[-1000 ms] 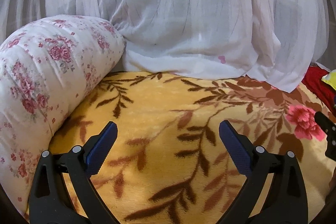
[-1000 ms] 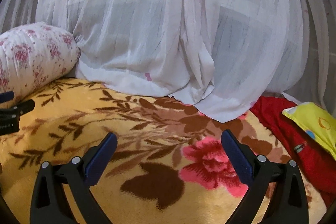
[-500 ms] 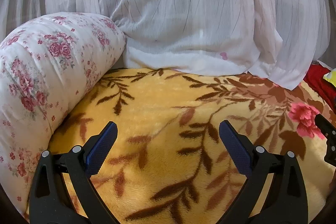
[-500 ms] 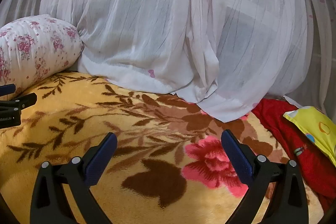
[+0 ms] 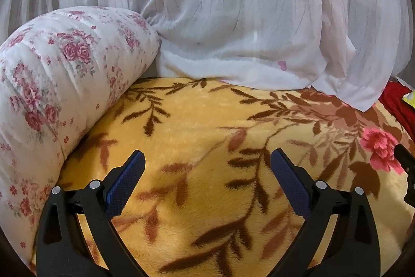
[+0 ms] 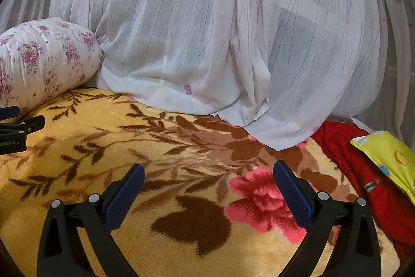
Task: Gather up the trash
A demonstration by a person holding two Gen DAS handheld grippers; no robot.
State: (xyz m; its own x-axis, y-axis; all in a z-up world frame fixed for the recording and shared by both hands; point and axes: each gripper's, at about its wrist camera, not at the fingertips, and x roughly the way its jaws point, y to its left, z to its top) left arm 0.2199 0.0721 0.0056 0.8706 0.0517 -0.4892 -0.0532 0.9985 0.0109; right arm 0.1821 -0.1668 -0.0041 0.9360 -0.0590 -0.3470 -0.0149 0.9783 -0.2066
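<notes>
Floral blanket [image 5: 207,121] on a bed, backed by a curtain [image 6: 207,30]. Left gripper [image 5: 207,165] and right gripper [image 6: 207,178] are held open, empty. No trash is seen; its handling cannot be judged.

Under your grippers spreads a golden-yellow plush blanket [image 6: 109,121] printed with brown leafy sprigs and a coral-pink flower [image 6: 262,201]. At far left you see a white bolster pillow [image 5: 52,85] sprinkled with small pink roses. Across the far side hangs a sheer white curtain [image 6: 207,30], thinly lined in grey and dotted with pink petals. At right lies a plain red cloth [image 6: 363,173], with a bright yellow cushion [image 6: 386,155] marked in orange and blue. Your fingers [image 6: 293,194] carry dark blue pads on black frames.
</notes>
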